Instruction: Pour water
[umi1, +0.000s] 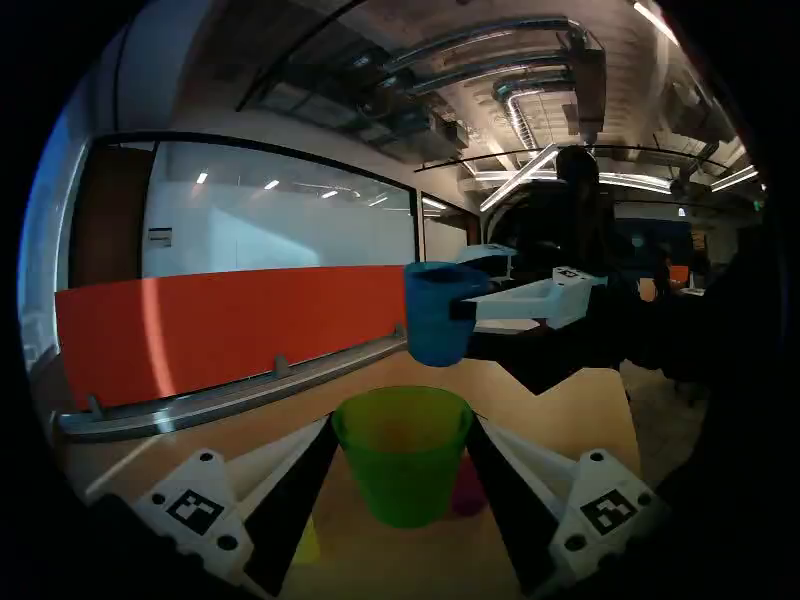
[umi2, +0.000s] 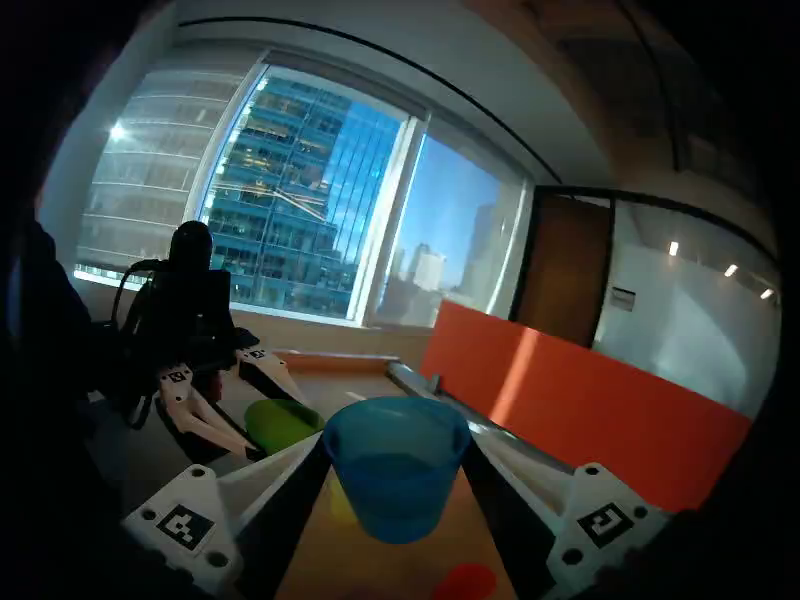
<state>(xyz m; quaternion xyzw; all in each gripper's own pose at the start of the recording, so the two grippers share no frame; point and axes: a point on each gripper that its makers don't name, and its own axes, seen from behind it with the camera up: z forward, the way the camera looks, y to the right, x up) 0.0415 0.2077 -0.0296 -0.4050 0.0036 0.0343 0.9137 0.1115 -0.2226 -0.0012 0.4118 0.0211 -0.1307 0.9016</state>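
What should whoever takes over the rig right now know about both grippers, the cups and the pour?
Left gripper: shut on the green cup, which is upright.
Right gripper: shut on the blue cup, also upright, held higher than the green cup and apart from it.
Done: both cups gripped.
Left: the pour itself, not yet begun; probably tip the blue cup over the green cup. Whether either cup holds water is unclear.

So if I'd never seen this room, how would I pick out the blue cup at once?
Find the long orange wall panel behind the wooden table. Near the panel's end, above the table, the right gripper holds the blue cup in the air. Its neighbour, the green cup in the left gripper, has a similar tapered shape, so colour tells them apart.
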